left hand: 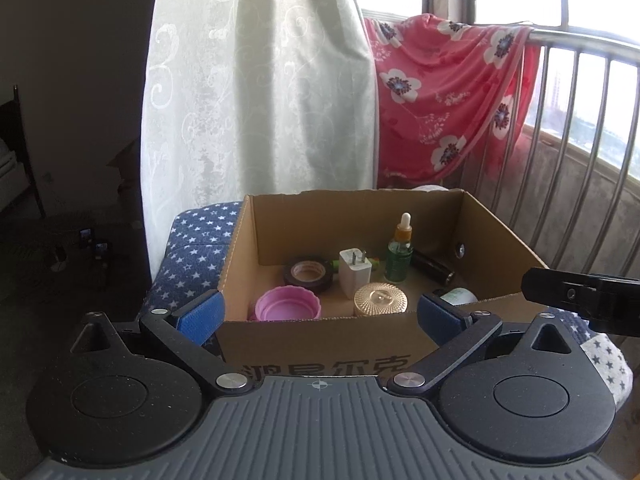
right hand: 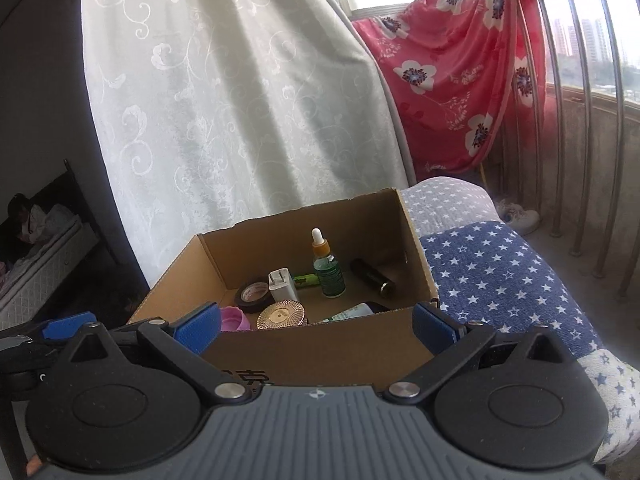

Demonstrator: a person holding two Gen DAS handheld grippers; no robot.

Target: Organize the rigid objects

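Both your claws are released, with nothing between the blue pads: the left claw [left hand: 320, 314] and the right claw [right hand: 318, 326] each stand spread wide before the near wall of the cardboard box [left hand: 320, 344]. The box rests on a star-patterned cushion [right hand: 500, 276]. Inside it, the pink lid [left hand: 288, 306] and the gold jar lid [left hand: 380, 300] lie at the near wall, the tape roll [left hand: 308, 274] and white charger [left hand: 354, 276] behind them, and the green dropper bottle [left hand: 400, 254] stands upright near the far wall.
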